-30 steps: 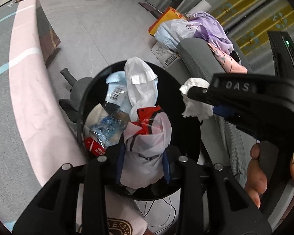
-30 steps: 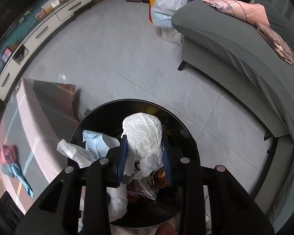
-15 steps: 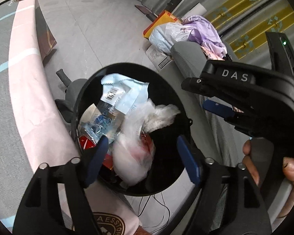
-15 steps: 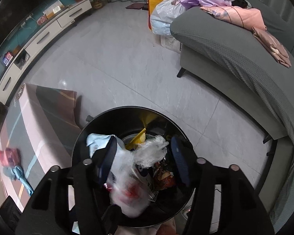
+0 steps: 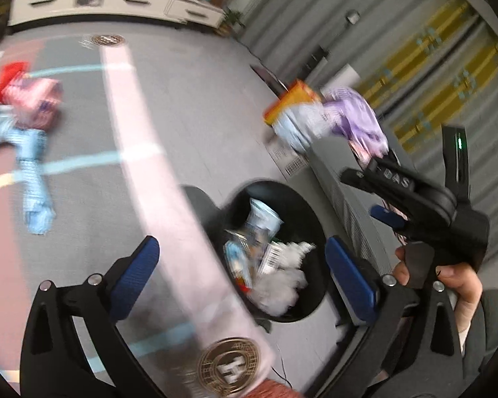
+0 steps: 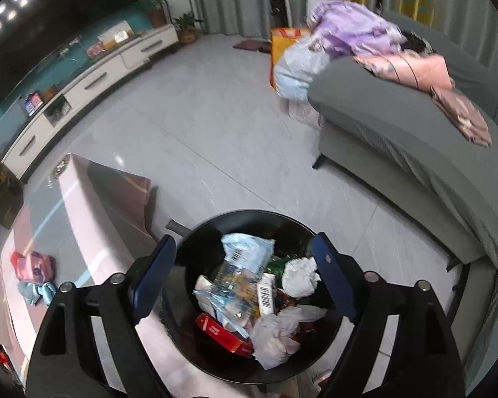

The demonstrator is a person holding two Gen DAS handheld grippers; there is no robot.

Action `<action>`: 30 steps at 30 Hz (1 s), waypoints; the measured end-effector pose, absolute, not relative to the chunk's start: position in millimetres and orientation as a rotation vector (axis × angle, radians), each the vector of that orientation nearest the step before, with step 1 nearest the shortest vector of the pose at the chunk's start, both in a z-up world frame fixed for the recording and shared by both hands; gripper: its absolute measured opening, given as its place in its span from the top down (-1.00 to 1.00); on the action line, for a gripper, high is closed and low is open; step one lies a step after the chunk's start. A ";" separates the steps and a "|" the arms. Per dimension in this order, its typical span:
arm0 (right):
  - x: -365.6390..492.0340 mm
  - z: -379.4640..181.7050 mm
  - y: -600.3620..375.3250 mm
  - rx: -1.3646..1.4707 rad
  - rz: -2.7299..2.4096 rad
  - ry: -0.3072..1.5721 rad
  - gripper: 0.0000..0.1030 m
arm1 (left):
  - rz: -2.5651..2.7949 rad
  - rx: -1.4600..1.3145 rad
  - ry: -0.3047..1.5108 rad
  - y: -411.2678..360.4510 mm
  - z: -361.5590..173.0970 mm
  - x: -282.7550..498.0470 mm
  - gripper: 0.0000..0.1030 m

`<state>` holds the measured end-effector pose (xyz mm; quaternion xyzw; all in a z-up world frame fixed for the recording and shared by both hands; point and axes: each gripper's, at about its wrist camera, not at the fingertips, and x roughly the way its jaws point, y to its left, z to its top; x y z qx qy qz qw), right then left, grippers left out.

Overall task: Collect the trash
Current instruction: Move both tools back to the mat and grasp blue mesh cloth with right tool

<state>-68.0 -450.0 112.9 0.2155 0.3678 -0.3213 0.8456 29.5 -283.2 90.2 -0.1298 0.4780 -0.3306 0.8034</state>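
Both loads gone from the jaws since one second back: white plastic bag (image 6: 275, 335) and crumpled tissue (image 6: 300, 277) now lying in the black trash bin (image 6: 332, 358), on top of the other rubbish. Left gripper (image 5: 240, 280) swung up and away from the bin, view heavily blurred; jaws wide apart, nothing between them. Right gripper (image 6: 245, 275) above the bin mouth, jaws likewise spread and empty.

Meaning for task: two drops complete; next pickup likely from the table (image 5: 83, 199).

Count, bin: one bin. Inside: one light-blue wrapper (image 6: 247, 248), one clear bottle (image 6: 230, 280), one red packet (image 6: 222, 331), one barcoded carton (image 6: 265, 293), one tissue, one white bag. Deeper layer hidden, not countable.

Count, table: one pink-red packet (image 5: 33, 99), one pale-blue item (image 5: 33, 179) just beside it. Blurred; exact nature not determinable.

Elsewhere: one grey sofa (image 6: 415, 152) with clothes heaped on it.
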 end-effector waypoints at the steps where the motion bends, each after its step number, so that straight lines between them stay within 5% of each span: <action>1: -65.1 117.1 -442.6 0.435 -0.669 0.763 -0.67 | -0.677 -0.290 1.007 -267.8 94.0 31.7 -0.94; 6: -51.0 132.6 -407.5 0.336 -0.622 0.706 -0.84 | -0.507 -0.369 0.936 -175.9 103.5 34.4 -0.94; 23: 50.5 97.8 -243.5 0.198 -0.113 0.727 -0.86 | -0.004 -0.526 0.936 58.6 54.0 23.1 -0.94; 25: 69.7 82.1 -215.4 0.137 -0.054 0.760 -0.75 | 0.016 -0.532 0.936 67.7 50.3 24.4 -0.94; 30: 113.0 44.9 -182.2 0.038 -0.044 0.819 -0.09 | 0.022 -0.567 0.956 75.6 41.5 23.9 -0.94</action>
